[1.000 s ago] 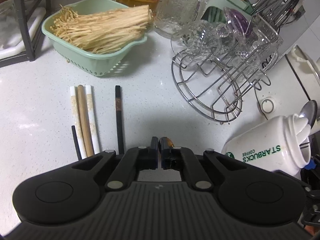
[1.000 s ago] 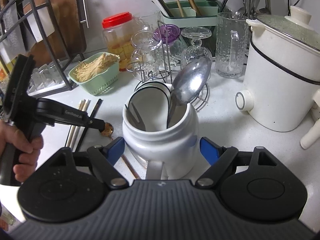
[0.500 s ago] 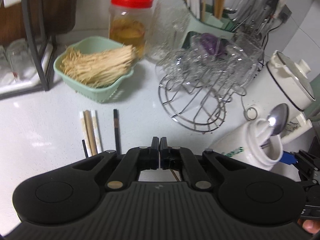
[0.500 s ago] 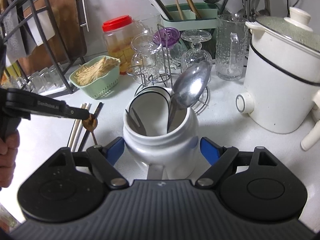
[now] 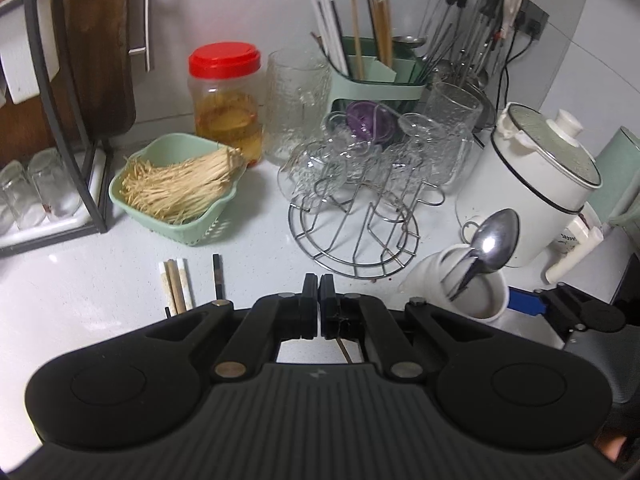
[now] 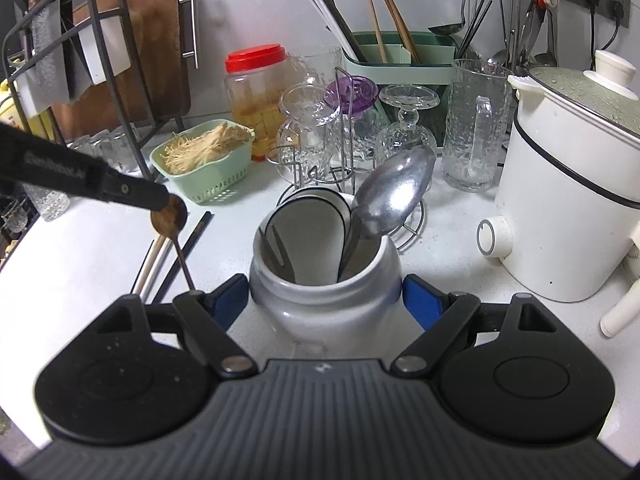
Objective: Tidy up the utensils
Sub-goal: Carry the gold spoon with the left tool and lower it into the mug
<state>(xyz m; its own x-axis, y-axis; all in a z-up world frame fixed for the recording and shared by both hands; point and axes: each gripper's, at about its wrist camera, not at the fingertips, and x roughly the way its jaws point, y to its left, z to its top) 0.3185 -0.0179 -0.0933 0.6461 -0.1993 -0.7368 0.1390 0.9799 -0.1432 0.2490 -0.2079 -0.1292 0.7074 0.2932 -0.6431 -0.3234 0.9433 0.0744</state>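
- Left gripper point(image 5: 320, 300) is clamped tight on a small brown spoon point(image 6: 169, 217), pinching it by the bowel-end; the thin handle is dangling down below the jaws.
- Vs a sec ago: spoon was lying low by the counter point(image 5: 100, 300) near the loose chopsticks; now it's hanging in the air, left of the white jar point(image 6: 324, 300), w/ the left gripper having risen and the view opening up to the far wall.
- Right gripper point(image 6: 324, 300) is straddling the jar; its jaws have just been opening wider, and the blue pads are now standing slightly off the jar walls on both sides – so jar is between them but not squeezed, as far as I can tell.
- Jar is sitting near-centre on the counter, already holding a big metal spoon point(image 6: 394, 194), a fork and white ladle-type pieces.
- Loose chopsticks point(image 5: 176, 284) are still lying on the counter, left of the jar, near the green basket point(image 5: 176, 196).
- Meaning for task: spoon pickup looks done, transfer stage is starting – prob. next is carrying it right and dropping it handle-first into the jar.
- Risk: the hanging handle could be swinging and catching the jar rim; w/ right pads loosened, jar may be less steadied if bumped.
- Remaining afterwards: chopsticks still needing sorting.
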